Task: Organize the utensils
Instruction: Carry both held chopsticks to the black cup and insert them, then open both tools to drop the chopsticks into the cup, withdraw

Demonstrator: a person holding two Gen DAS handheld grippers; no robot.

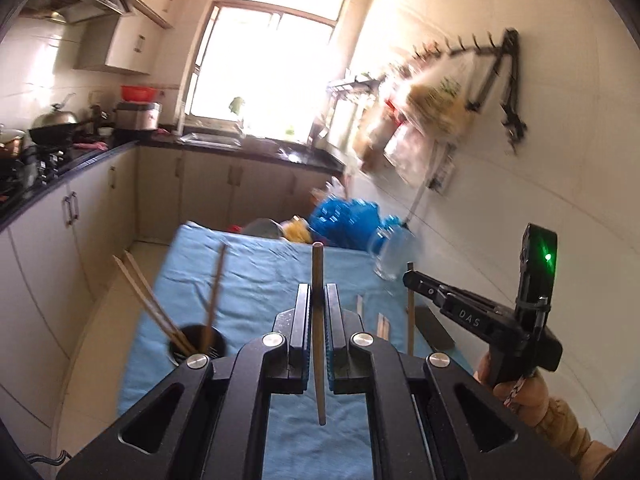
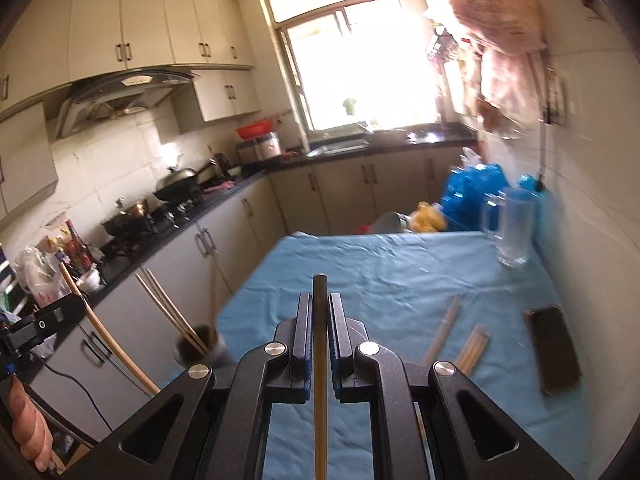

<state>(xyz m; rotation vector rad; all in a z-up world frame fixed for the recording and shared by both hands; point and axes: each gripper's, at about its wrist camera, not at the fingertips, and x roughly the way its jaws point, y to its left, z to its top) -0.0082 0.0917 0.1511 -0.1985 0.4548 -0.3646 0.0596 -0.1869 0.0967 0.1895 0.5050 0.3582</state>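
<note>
A bright, overexposed window (image 2: 352,68) fills the upper centre, above a dark stone countertop (image 2: 384,148). Cream wall cupboards (image 2: 132,28) hang upper left; white tiled wall (image 1: 560,184) at right.

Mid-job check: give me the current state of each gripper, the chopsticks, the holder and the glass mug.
Left gripper: shut on a chopstick, lifted off the table.
Right gripper: shut on a darker chopstick, also lifted.
Chopstick holder: upright at the table's left edge, with several chopsticks leaning in it.
Loose chopsticks: lying flat on the blue cloth.
Glass mug: upright, looks empty.
</note>
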